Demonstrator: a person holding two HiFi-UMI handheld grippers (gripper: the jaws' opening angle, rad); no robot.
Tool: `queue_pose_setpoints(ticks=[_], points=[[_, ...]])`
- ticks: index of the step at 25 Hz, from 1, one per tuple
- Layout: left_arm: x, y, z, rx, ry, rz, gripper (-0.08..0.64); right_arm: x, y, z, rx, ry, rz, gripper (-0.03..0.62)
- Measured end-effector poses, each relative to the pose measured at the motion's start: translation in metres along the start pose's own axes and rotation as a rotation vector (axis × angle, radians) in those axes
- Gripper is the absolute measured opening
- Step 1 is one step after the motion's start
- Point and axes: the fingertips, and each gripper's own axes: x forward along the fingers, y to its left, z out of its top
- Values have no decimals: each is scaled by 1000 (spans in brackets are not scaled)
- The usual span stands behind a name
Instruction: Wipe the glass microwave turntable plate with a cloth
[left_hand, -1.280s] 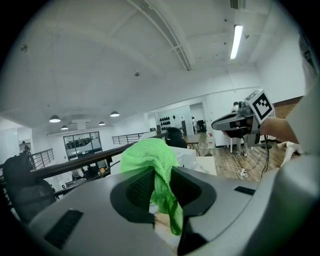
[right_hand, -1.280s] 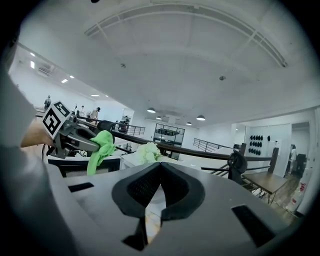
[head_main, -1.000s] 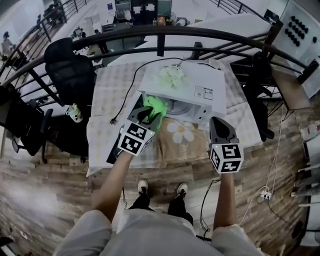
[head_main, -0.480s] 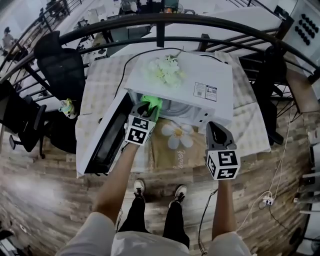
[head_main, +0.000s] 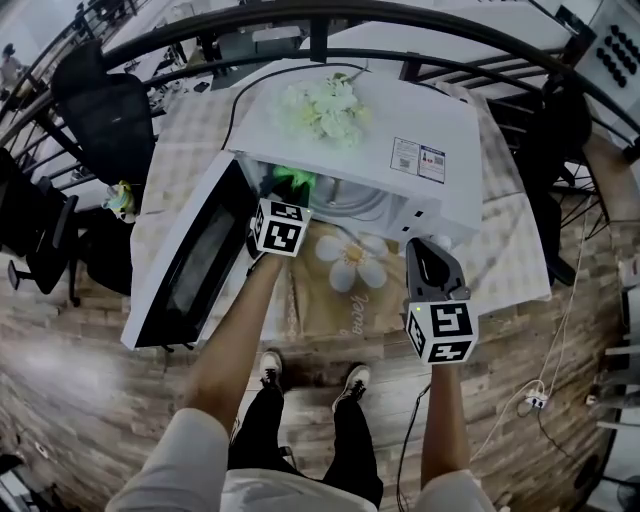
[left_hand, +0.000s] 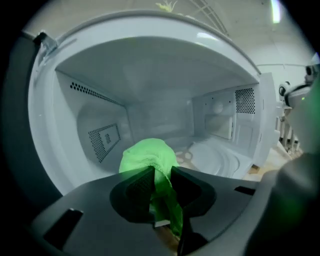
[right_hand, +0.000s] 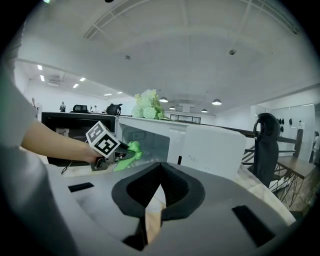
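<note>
l gripper (left_hand: 161, 174) fingers clamped on green cloth (left_hand: 146, 154) inside microwave (head_main: 420, 120), near glass plate (left_hand: 222, 159); r gripper (right_hand: 159, 184) fingers closed, empty, outside.

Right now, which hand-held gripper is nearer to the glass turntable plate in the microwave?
Left. The left hand-held gripper, shut on the green cloth, is at the microwave mouth, just before the plate. The right hand-held gripper hangs outside, farther back.

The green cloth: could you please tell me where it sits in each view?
Head view: green cloth upper centre, at the microwave mouth.
Left gripper view: lower centre, pinched between the jaws.
Right gripper view: left of centre, held by the left gripper.
Shared landmark: the open white microwave.
</note>
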Motion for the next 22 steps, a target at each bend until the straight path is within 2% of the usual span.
queue_pose_setpoints(ticks=[5, 8, 14, 22], points=[[15, -11, 3, -16, -2, -4, 106, 3, 0, -16, 8, 13, 6, 14], [22, -21, 6, 1, 10, -17, 106, 2, -6, -19, 11, 18, 4, 14], [35, -69, 22, 104, -4, -120, 106, 0, -16, -27, 22, 30, -11, 14], [35, -135, 35, 129, -22, -266, 104, -5, -11, -41, 23, 57, -4, 14]])
